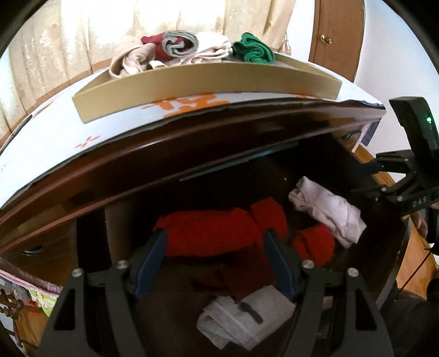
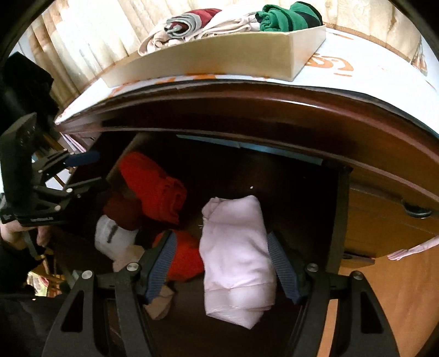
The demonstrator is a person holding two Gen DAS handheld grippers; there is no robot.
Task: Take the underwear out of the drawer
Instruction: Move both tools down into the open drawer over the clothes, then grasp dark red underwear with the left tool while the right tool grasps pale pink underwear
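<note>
open drawer [image 2: 340, 219] clear from above, dresser top edge [image 2: 247, 109] overhanging its back, rolled garments [image 1: 208, 233] crowding floor

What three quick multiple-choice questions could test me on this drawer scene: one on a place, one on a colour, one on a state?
1. Where is the green garment?
A. in the drawer
B. in the tray on top
C. on the floor

2. What colour is the bundle between the right gripper fingers?
A. pale pink
B. green
C. black

3. How do the left gripper jaws stand?
A. clamped shut
B. open, astride a red roll
C. holding a sock

Answers: B, it lies in the tray; A, pale cloth shows; B, pads apart.
</note>
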